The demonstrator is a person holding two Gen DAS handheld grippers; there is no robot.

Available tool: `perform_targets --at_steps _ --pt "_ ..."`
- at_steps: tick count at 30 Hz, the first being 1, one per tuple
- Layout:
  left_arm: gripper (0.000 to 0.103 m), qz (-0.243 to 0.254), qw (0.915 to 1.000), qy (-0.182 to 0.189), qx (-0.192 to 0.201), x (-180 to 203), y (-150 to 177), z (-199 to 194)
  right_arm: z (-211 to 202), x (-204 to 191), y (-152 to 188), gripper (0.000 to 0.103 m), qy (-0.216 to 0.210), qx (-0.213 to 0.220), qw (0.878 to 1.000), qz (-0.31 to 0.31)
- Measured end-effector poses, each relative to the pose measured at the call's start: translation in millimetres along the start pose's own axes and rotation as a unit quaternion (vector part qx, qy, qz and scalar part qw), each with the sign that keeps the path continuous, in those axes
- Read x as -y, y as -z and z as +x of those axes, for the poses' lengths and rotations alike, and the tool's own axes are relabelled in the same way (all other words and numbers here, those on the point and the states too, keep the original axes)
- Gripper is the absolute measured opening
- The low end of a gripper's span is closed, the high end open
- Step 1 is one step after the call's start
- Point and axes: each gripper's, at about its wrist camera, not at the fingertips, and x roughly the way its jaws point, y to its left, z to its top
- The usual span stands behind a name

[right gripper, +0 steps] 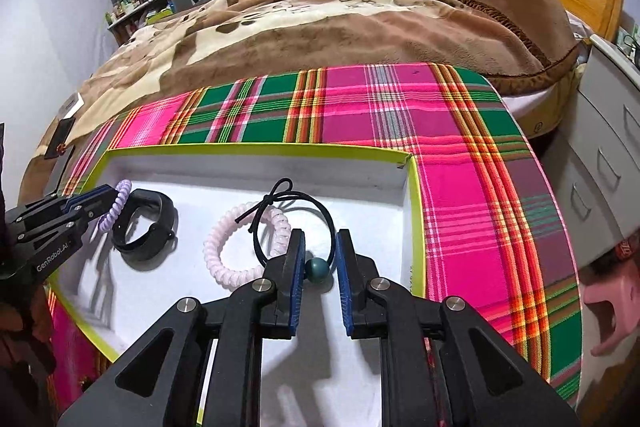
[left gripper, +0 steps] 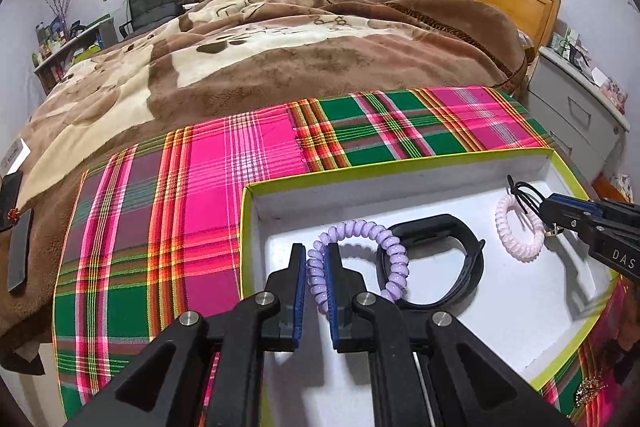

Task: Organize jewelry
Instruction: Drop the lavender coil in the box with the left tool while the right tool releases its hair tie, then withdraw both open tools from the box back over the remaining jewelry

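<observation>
A white box with a yellow-green rim (left gripper: pixel 400 169) (right gripper: pixel 256 147) lies on the plaid cloth. My left gripper (left gripper: pixel 316 267) (right gripper: pixel 107 195) is shut on a purple spiral hair tie (left gripper: pixel 360 229) (right gripper: pixel 116 205) low inside the box. The tie's far loop overlaps a black wristband (left gripper: pixel 434 225) (right gripper: pixel 140 253). My right gripper (right gripper: pixel 318 259) (left gripper: pixel 546 213) stands open at the box's right end. A black elastic (right gripper: pixel 322 207) (left gripper: pixel 520 193) with a teal bead (right gripper: pixel 317 269) lies between its fingers, the bead beside the left pad. A pale pink spiral tie (right gripper: pixel 224 269) (left gripper: pixel 520 255) rests under the elastic.
The plaid cloth (left gripper: pixel 224 187) (right gripper: pixel 460 187) covers a table beside a bed with a brown blanket (left gripper: pixel 280 47). A grey drawer cabinet (left gripper: pixel 576 115) stands to the right. A dark phone (left gripper: pixel 20 251) lies on the blanket's left edge. A pink stool (right gripper: pixel 608 307) sits below the table's right side.
</observation>
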Motion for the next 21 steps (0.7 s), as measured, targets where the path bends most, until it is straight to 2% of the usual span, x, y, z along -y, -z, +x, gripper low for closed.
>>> perform_targets --at_steps 5,7,11,21 --pt "0.009 -0.009 0.9999 0.002 0.008 -4.6 1.5 -5.8 -6.1 2.2 1.6 0.021 0.0 0.008 1.0 0.005" --pt "0.009 -0.013 0.9998 0.004 0.014 -6.2 2.2 -10.7 -11.1 3.1 1.9 0.026 -0.002 0.013 1.0 0.008" --pt "0.009 -0.021 0.9994 0.007 0.026 -8.6 5.8 -23.8 -25.2 0.7 4.0 0.026 -0.005 0.026 1.0 0.009" --pt "0.009 -0.025 0.9969 0.007 0.075 -1.1 35.0 -88.9 -85.5 -17.2 33.4 0.026 -0.021 0.076 0.997 -0.006"
